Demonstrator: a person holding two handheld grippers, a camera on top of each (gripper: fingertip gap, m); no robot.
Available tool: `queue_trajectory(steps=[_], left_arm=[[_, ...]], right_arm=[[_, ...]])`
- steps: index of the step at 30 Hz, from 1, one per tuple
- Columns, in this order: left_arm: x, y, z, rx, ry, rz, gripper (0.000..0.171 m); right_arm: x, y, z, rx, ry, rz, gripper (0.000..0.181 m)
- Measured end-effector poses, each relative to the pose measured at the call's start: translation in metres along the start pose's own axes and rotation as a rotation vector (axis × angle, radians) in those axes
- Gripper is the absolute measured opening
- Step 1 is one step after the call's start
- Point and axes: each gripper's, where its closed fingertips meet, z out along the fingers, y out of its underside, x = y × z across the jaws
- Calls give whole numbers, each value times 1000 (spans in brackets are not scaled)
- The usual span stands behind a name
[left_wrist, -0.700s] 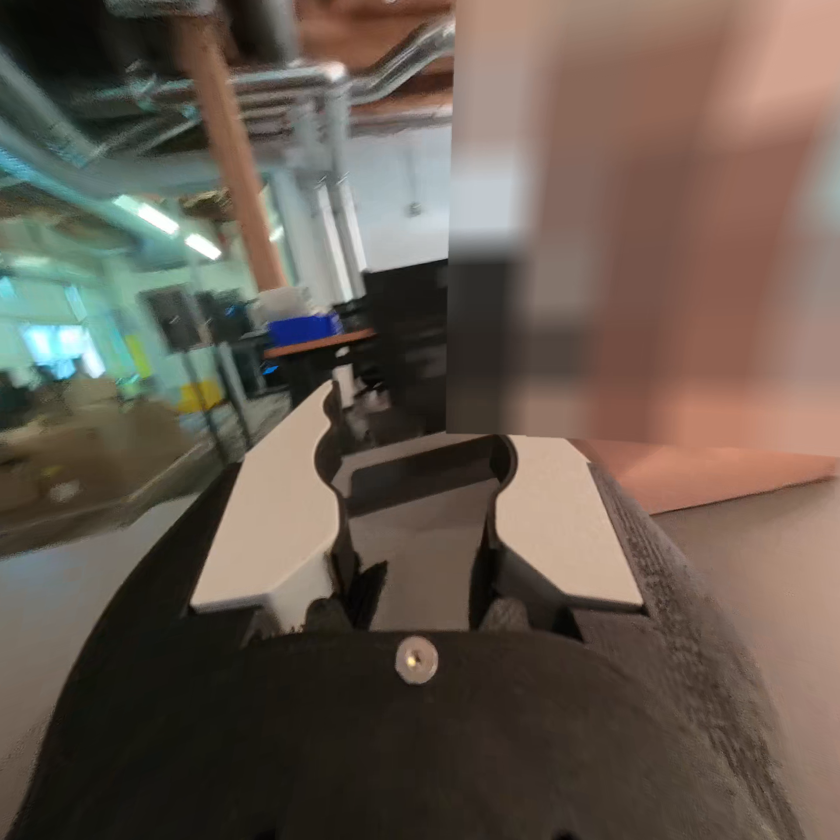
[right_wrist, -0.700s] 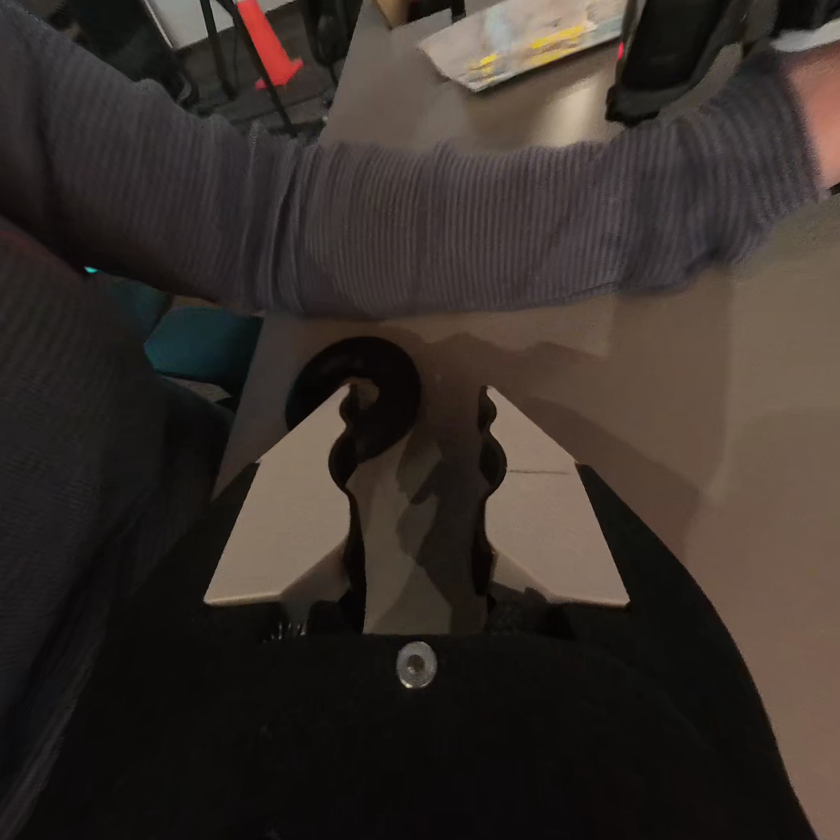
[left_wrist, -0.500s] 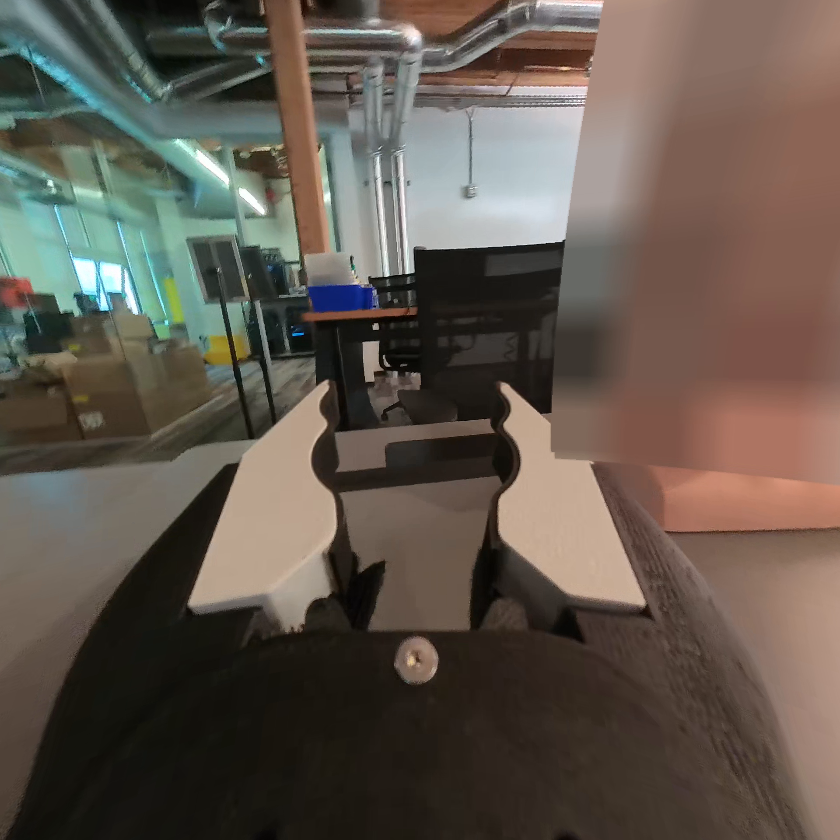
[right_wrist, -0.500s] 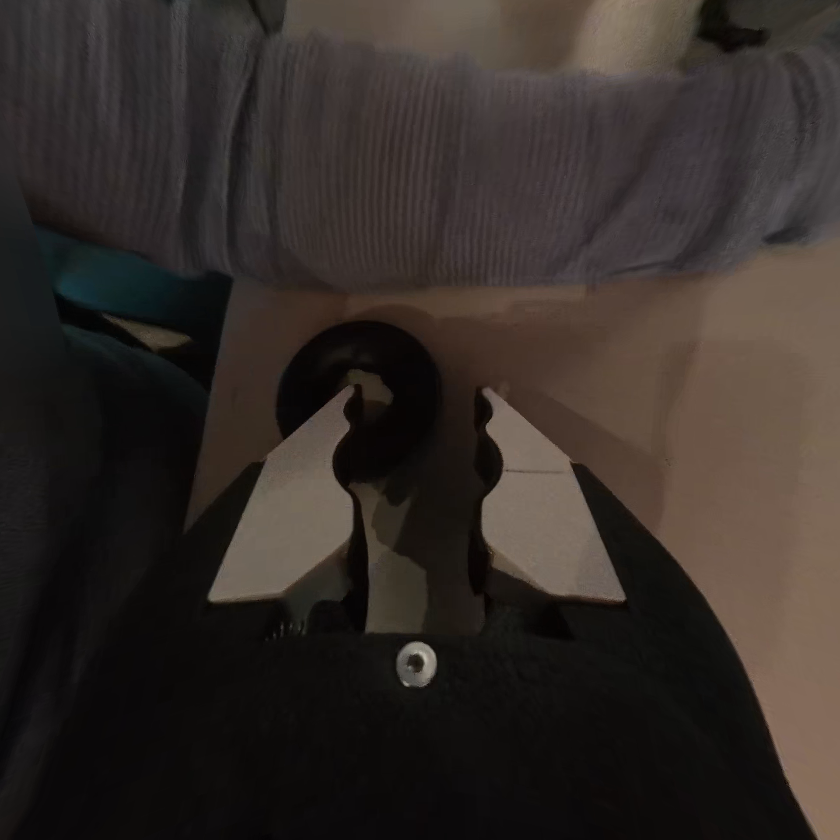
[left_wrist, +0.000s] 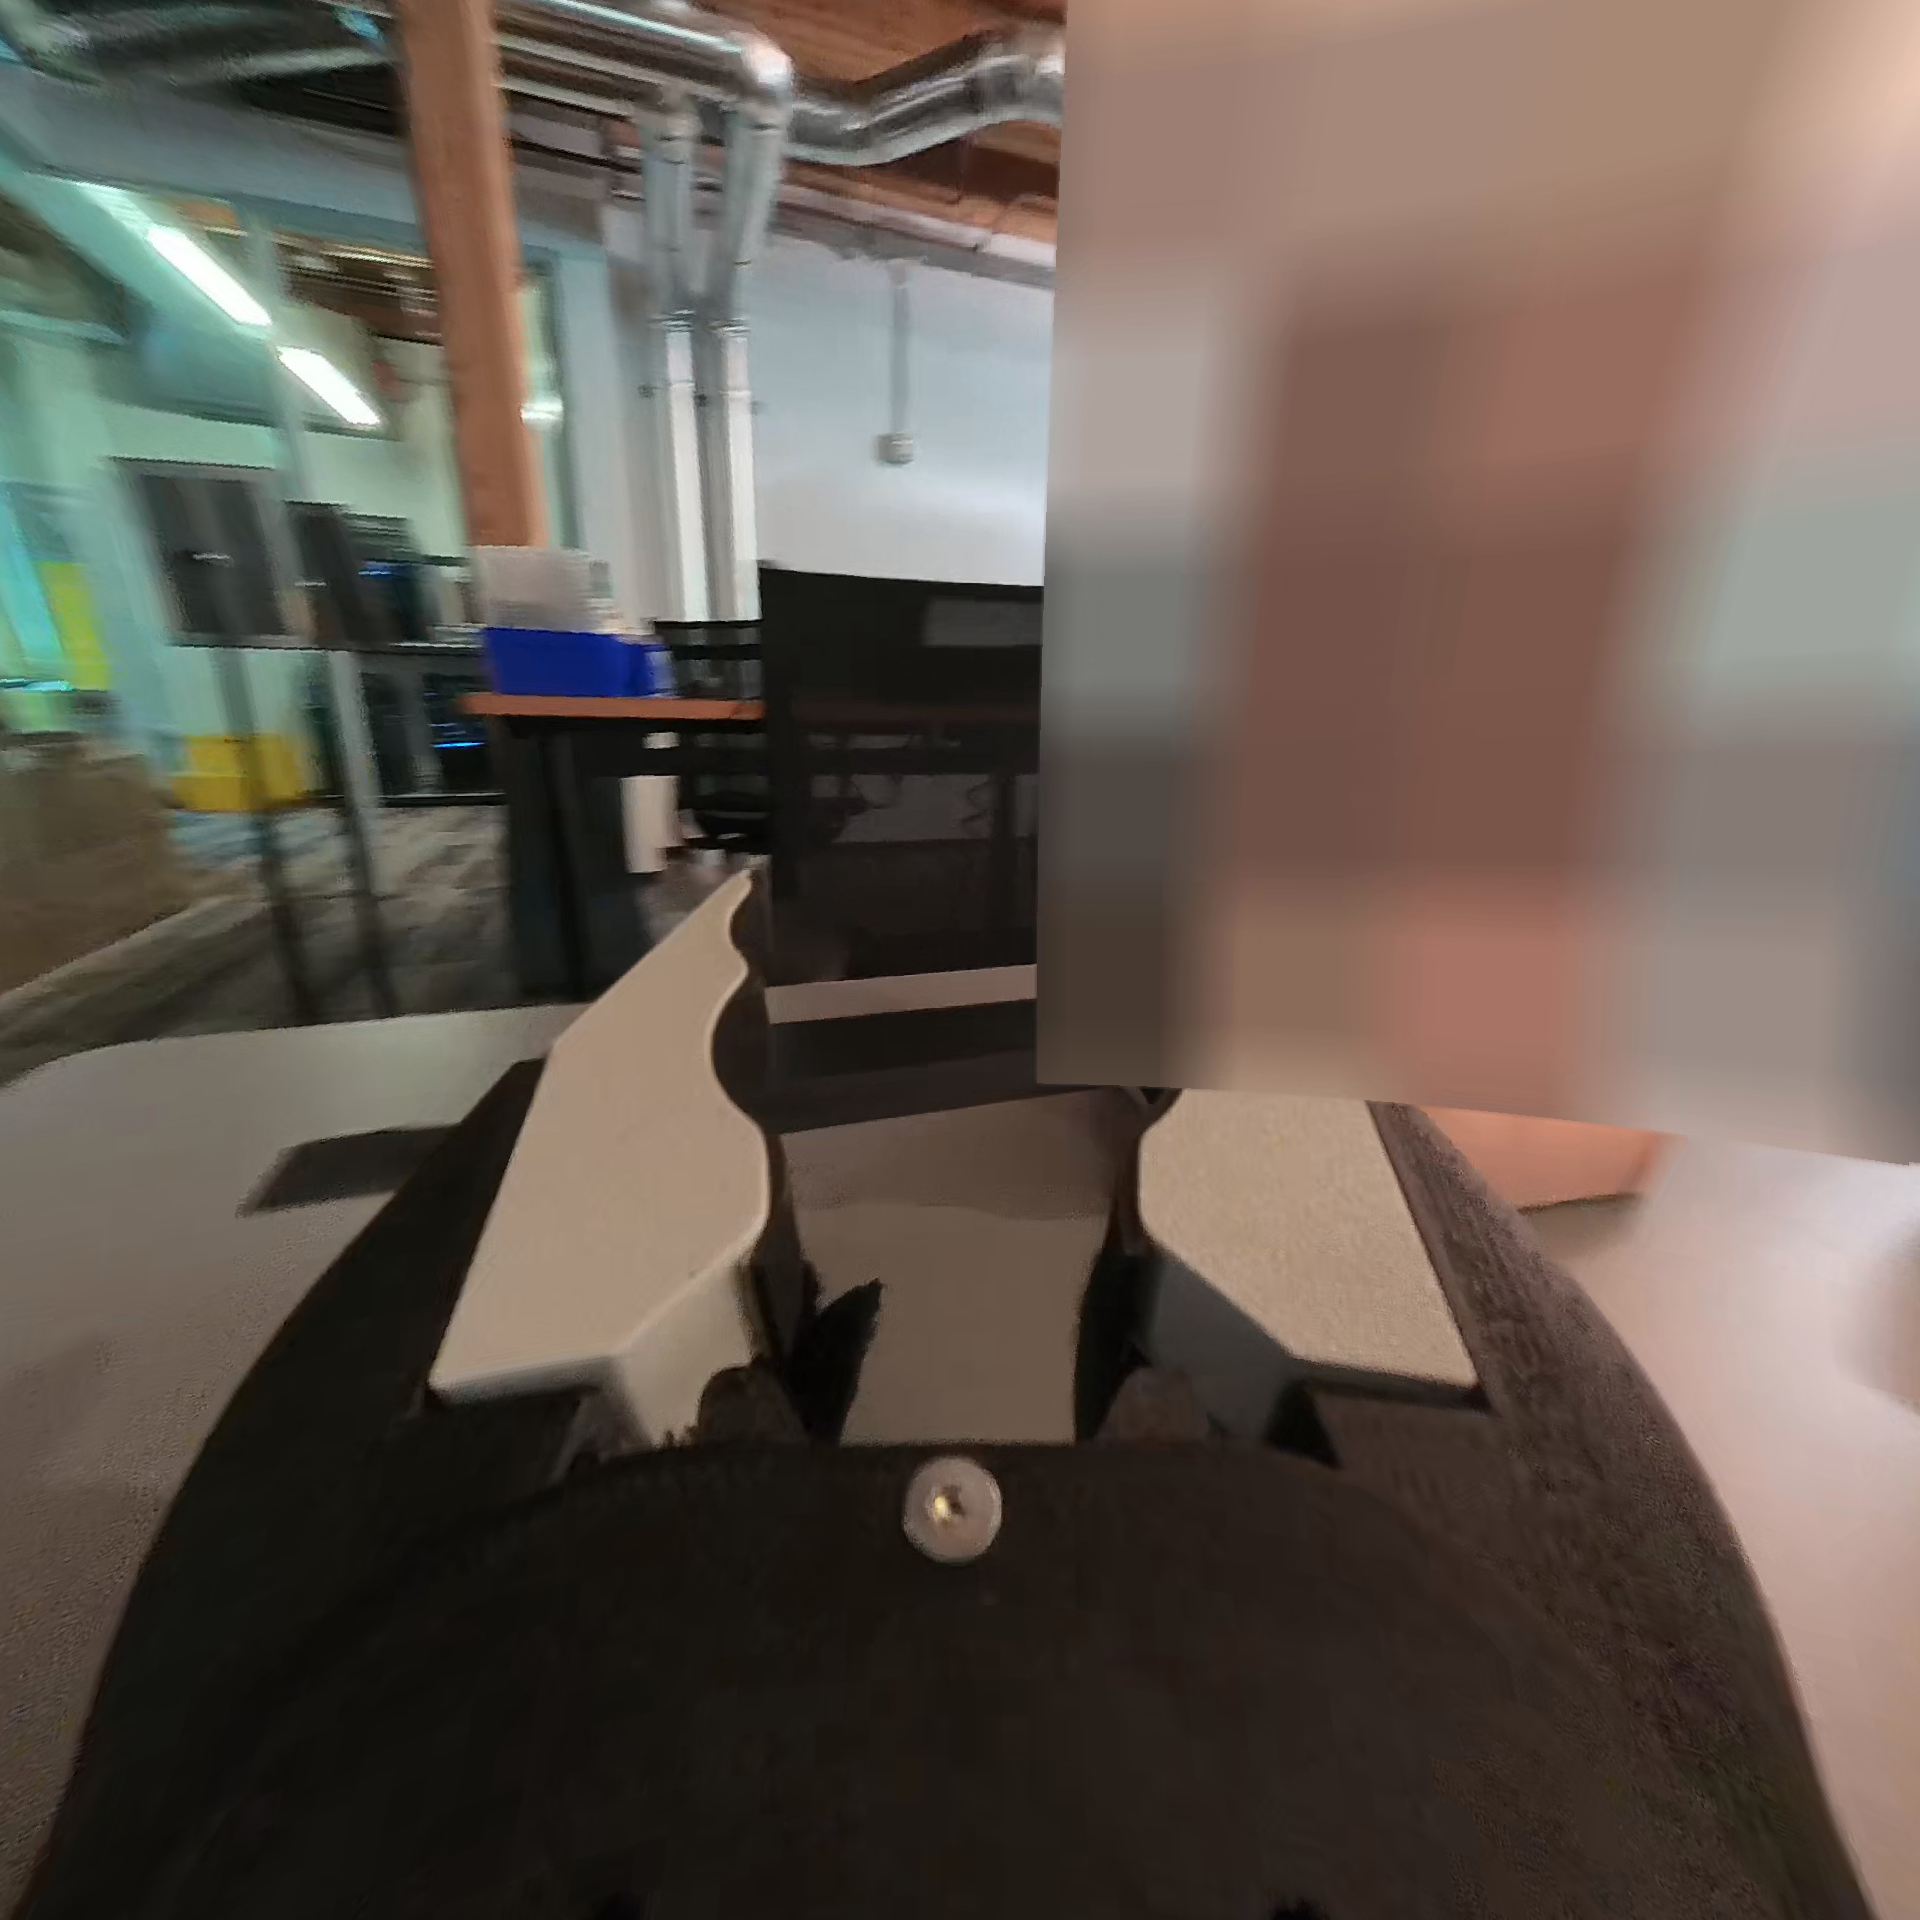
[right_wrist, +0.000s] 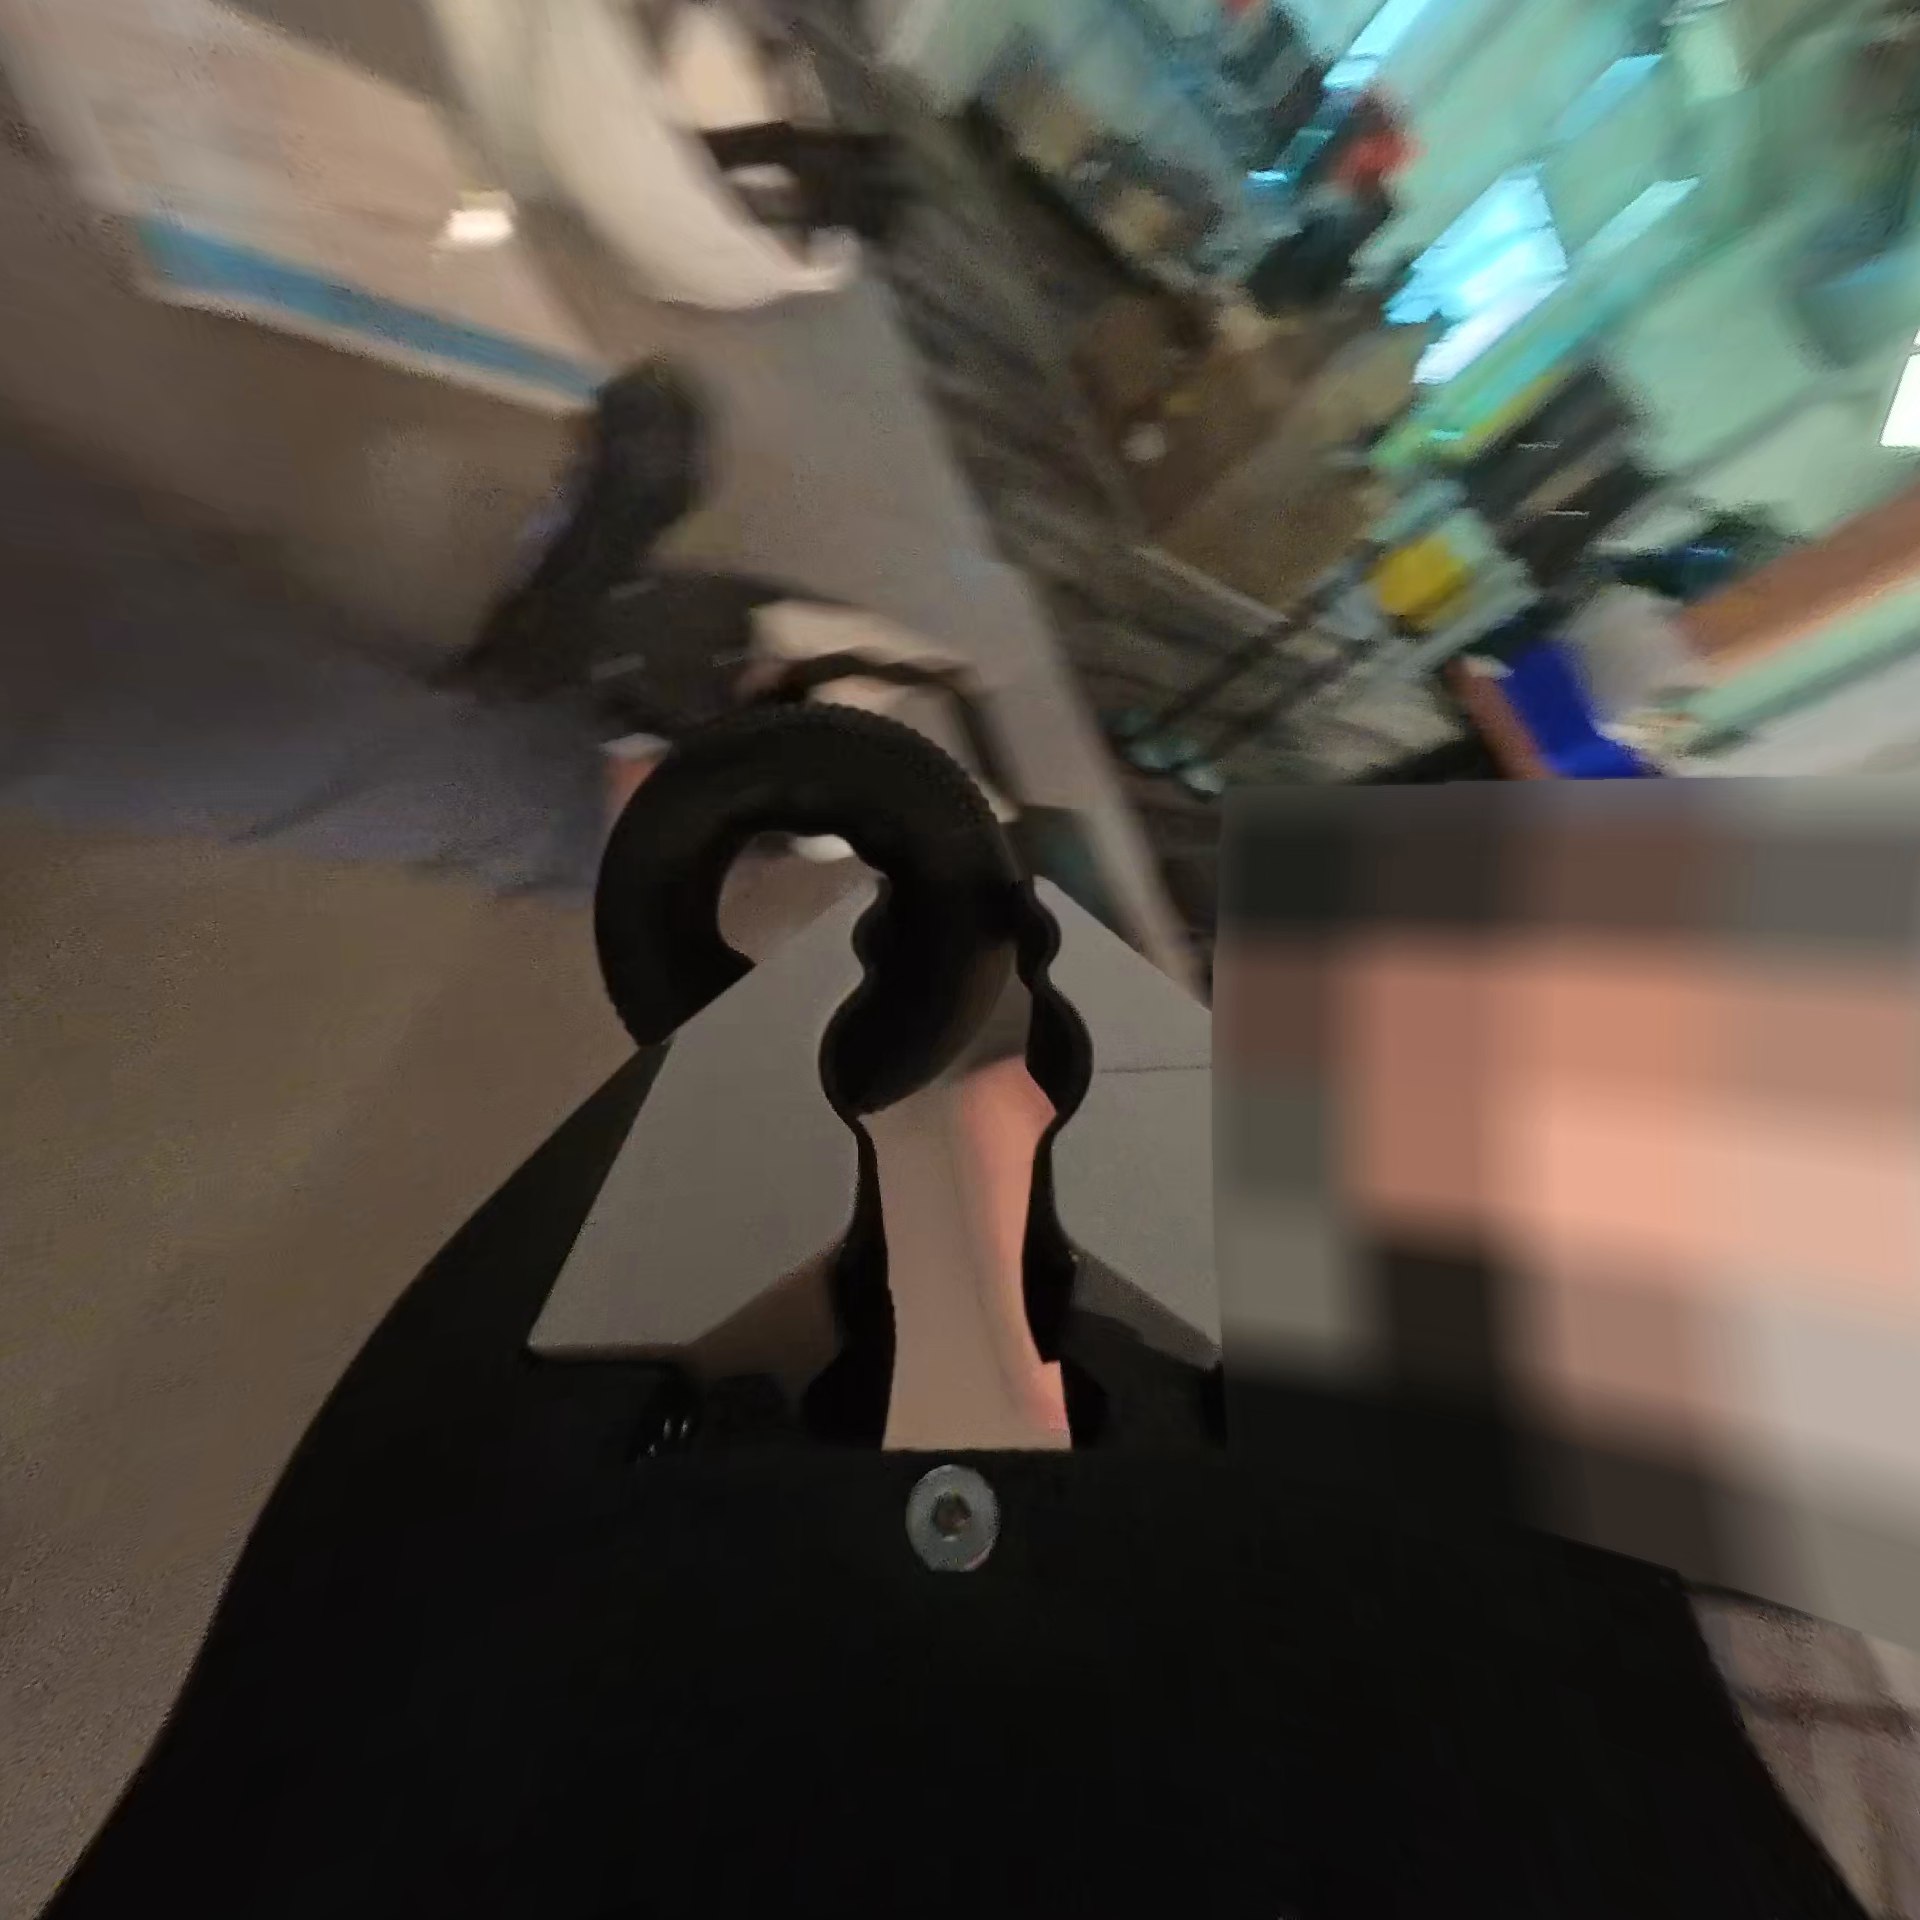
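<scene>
My right gripper (right_wrist: 951, 920) is shut on a black ribbed ring (right_wrist: 665, 894), pinching its right side near the fingertips. It holds the ring up in the air, and the view is tilted and blurred by motion. Something skin-coloured shows between the fingers behind the ring. My left gripper (left_wrist: 935, 1039) is open and empty, low over a grey table (left_wrist: 208, 1143). Its left finger (left_wrist: 634, 1143) shows in full. The tip of its right finger (left_wrist: 1278, 1247) is covered by a blurred patch.
In the left wrist view a flat pinkish-orange thing (left_wrist: 1558, 1153) lies on the table at the right. Beyond the table's far edge stand a desk with a blue bin (left_wrist: 571, 660), a black chair (left_wrist: 894, 727) and a wooden post (left_wrist: 468, 260). The grippers' ends are close to 20 cm from one another.
My right gripper was open over the ring on the table. It has shut on the ring, lifted it and swung up. My left gripper has stayed open and shifted only slightly.
</scene>
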Motion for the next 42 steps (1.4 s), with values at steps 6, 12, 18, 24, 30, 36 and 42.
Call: queue_trajectory(steps=[6,12,18,24,30,36,42], left_arm=[[48,17,12,-58,148,95,64],[47,17,10,-52,157,97,63],[44,18,11,-59,154,70,63],[45,18,11,-61,157,72,63],[44,19,11,-65,157,64,63],[43,19,11,-69,156,54,63],[42,19,11,-71,152,49,63]], right_arm=[[246,-38,-46,-164,300,159,20],[328,9,-19,-445,169,552,21],[330,41,7,-545,54,709,20],[329,50,17,-580,39,708,21],[327,53,22,-590,57,713,21],[334,54,18,-557,110,724,37],[351,34,-4,-397,131,759,60]])
